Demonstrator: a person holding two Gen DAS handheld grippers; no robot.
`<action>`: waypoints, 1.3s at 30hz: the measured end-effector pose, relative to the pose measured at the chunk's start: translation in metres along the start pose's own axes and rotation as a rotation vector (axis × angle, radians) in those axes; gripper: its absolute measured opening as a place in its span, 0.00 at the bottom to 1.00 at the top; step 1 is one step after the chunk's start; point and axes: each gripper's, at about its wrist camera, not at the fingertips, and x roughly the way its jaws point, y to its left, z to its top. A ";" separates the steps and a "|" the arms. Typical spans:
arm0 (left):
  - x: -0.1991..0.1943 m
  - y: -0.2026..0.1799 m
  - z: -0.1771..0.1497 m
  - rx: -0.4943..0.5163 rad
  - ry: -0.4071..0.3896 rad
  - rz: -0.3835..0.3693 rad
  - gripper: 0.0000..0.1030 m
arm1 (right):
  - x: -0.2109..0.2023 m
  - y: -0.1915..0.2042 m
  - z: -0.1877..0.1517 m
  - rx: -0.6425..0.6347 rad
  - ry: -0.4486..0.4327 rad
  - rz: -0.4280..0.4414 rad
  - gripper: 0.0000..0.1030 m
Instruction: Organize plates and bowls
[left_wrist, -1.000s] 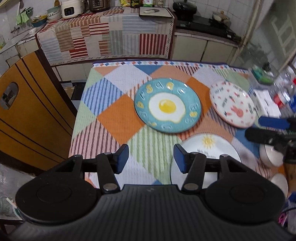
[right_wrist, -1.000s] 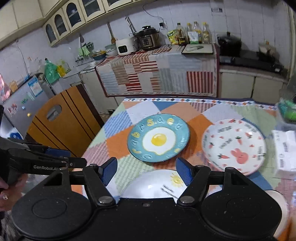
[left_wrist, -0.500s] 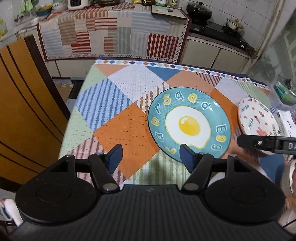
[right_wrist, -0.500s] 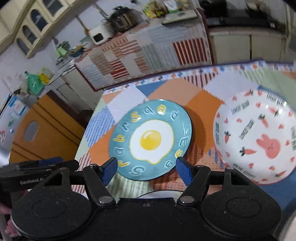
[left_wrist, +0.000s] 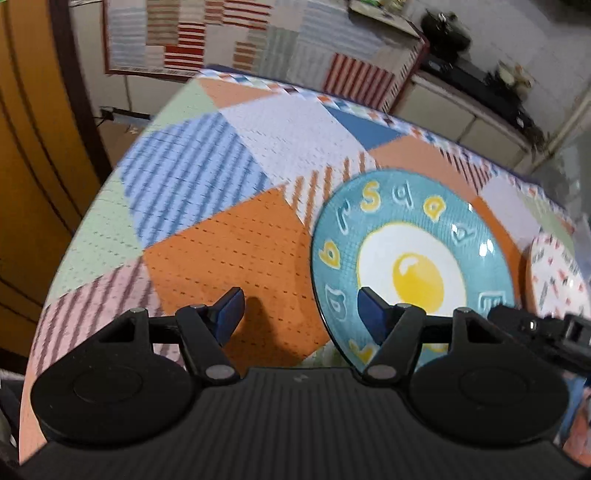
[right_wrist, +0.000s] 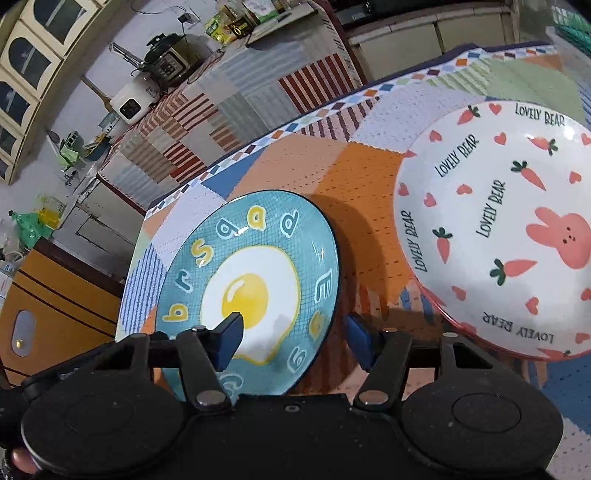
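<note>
A teal plate with a fried-egg picture lies on the patchwork tablecloth. It also shows in the right wrist view. My left gripper is open and empty, straddling the plate's left rim from the near side. My right gripper is open and empty, straddling the plate's right rim. A white plate with a pink rabbit and carrots lies to the right, and its edge shows in the left wrist view.
The table's left edge drops to an orange wooden door. A counter with a striped cloth stands behind the table, holding a rice cooker and a pressure cooker.
Both grippers have moved forward and down toward the teal plate. The white sun plate seen earlier near the front has dropped out of view.
</note>
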 end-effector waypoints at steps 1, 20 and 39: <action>0.005 0.000 -0.001 0.002 0.010 -0.002 0.61 | 0.002 -0.001 -0.001 -0.005 -0.006 -0.008 0.58; -0.003 -0.010 -0.004 0.035 0.071 -0.065 0.18 | 0.008 -0.013 -0.005 -0.070 0.018 0.024 0.15; -0.164 -0.017 -0.033 0.122 -0.010 -0.119 0.19 | -0.115 0.032 -0.018 -0.240 -0.029 0.166 0.17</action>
